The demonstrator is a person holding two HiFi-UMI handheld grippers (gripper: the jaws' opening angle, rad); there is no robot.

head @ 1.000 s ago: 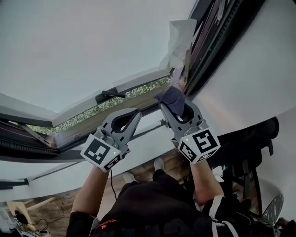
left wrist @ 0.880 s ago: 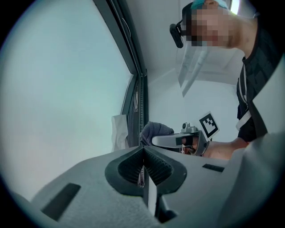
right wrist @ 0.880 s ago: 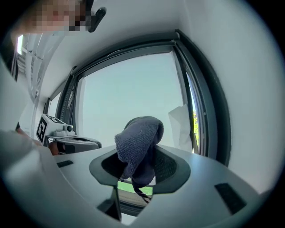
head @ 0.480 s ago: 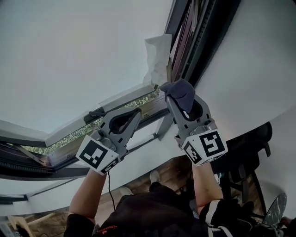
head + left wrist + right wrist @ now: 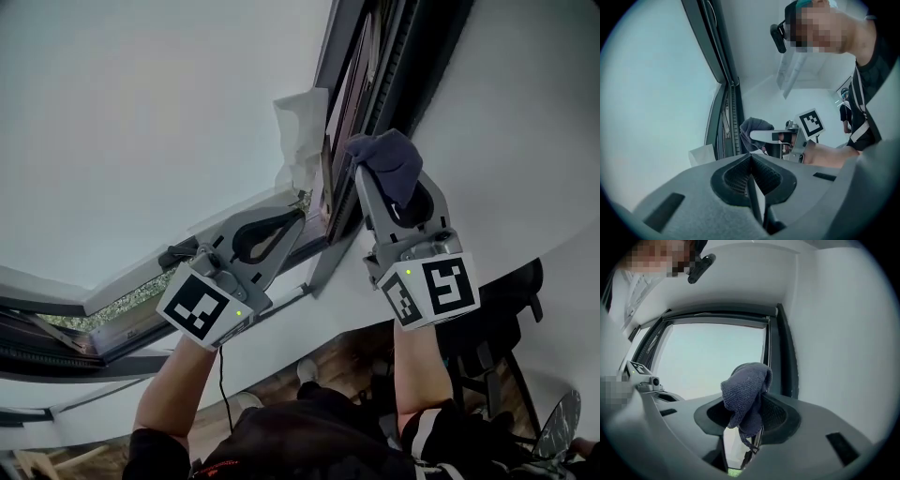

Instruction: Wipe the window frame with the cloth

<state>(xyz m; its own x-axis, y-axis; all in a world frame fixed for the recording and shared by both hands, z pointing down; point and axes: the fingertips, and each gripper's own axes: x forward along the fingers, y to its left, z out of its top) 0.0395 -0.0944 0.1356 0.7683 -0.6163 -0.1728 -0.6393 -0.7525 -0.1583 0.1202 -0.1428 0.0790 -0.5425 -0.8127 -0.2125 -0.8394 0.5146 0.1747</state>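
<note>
A dark blue cloth [image 5: 392,162] is bunched over the tips of my right gripper [image 5: 373,180], which is shut on it and holds it against the dark window frame [image 5: 367,103] on the upright side. In the right gripper view the cloth [image 5: 747,392] hangs over the closed jaws of the right gripper [image 5: 756,404], with the window frame [image 5: 782,357] just behind. My left gripper [image 5: 297,216] is shut and holds nothing, its tips near the frame's lower corner. In the left gripper view the left gripper [image 5: 751,159] points at the window frame [image 5: 727,98] and the cloth [image 5: 753,130].
A white sheet of paper [image 5: 302,131] sticks out at the glass corner beside the frame. A black window handle [image 5: 176,254] sits on the lower sash. White wall [image 5: 525,131] lies to the right. A dark office chair [image 5: 497,323] stands below right.
My right gripper has moved upward along the upright frame with the cloth. The left gripper has stayed shut by the lower corner.
</note>
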